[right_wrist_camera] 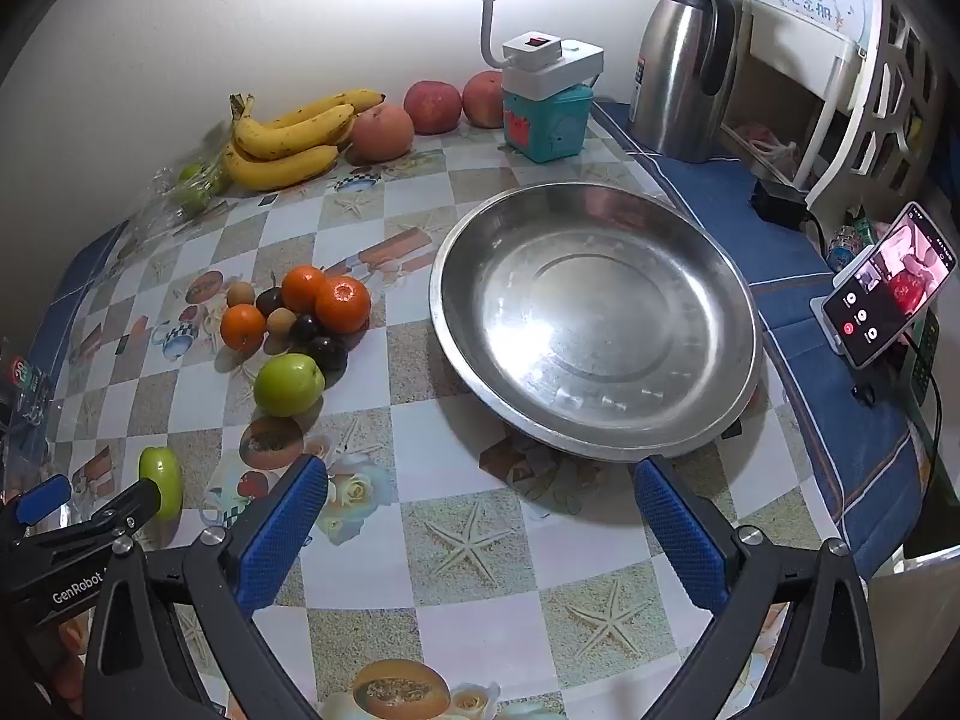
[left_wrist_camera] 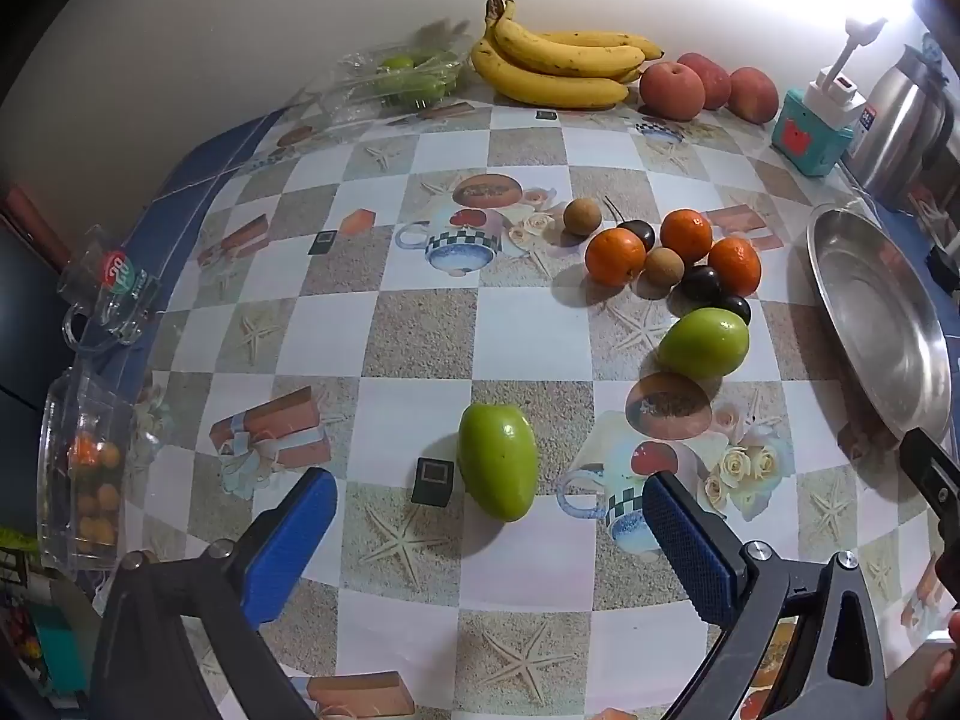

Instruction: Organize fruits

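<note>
A green oval fruit (left_wrist_camera: 498, 461) lies on the patterned tablecloth just beyond my left gripper (left_wrist_camera: 489, 495), which is open with nothing between its blue pads. A second green fruit (left_wrist_camera: 704, 342) rests further right, below a pile of oranges (left_wrist_camera: 615, 256), small brown fruits and dark plums. Bananas (left_wrist_camera: 558, 63) and red apples (left_wrist_camera: 672, 90) line the back wall. In the right wrist view my right gripper (right_wrist_camera: 480, 480) stands open and empty, just in front of the empty steel dish (right_wrist_camera: 690, 420). The left gripper's arm (right_wrist_camera: 90, 516) shows at the lower left beside the oval fruit (right_wrist_camera: 161, 480).
A steel thermos (right_wrist_camera: 678, 60), a teal box with a white lamp socket (right_wrist_camera: 549, 114) and a phone on a stand (right_wrist_camera: 882, 288) sit at the right. Clear plastic boxes (left_wrist_camera: 78, 468) and a bag of green fruit (left_wrist_camera: 402, 75) are on the left.
</note>
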A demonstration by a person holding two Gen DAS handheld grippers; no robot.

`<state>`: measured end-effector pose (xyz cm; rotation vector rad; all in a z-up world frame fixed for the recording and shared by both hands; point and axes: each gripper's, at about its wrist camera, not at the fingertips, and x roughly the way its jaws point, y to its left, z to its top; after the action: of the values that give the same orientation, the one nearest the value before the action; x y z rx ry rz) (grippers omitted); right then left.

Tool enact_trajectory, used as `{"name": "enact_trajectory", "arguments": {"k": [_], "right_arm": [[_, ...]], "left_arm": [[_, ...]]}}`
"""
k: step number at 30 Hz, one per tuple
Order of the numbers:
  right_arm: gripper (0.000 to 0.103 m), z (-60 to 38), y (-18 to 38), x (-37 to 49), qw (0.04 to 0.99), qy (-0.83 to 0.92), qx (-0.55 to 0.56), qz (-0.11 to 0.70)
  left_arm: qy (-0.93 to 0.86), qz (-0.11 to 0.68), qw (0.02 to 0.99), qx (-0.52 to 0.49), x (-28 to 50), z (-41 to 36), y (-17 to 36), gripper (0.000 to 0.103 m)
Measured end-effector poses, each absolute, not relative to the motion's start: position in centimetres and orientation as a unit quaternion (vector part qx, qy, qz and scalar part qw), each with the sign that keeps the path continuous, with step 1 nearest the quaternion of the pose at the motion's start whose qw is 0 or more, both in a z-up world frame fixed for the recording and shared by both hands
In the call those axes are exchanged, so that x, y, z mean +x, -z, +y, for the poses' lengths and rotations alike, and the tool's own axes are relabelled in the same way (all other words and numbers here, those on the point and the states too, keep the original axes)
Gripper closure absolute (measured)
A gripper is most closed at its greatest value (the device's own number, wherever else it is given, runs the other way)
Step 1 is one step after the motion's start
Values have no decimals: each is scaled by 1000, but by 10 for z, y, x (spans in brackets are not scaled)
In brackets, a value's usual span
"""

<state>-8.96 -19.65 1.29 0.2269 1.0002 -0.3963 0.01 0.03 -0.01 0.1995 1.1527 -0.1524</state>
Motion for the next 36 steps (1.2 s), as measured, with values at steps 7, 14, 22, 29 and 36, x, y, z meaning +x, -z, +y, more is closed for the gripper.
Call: {"name": "enact_trajectory", "arguments": {"k": [7, 14, 22, 29, 36], "right_arm": [[1, -197, -12, -89, 853, 186, 112, 475], [1, -197, -11, -89, 852, 187, 114, 476], [1, -198, -10, -88, 851, 186, 115, 477], [1, -198, -10, -88, 851, 185, 116, 477], [1, -198, -10, -88, 851, 184, 116, 478]], "left_arm": [[71, 536, 836, 95, 0, -2, -2, 0], [71, 533, 839, 83, 0, 2, -8, 0], [71, 533, 839, 81, 0, 2, -8, 0], [71, 534, 839, 81, 1, 0, -9, 0], [72, 533, 839, 80, 0, 0, -8, 0]]}}
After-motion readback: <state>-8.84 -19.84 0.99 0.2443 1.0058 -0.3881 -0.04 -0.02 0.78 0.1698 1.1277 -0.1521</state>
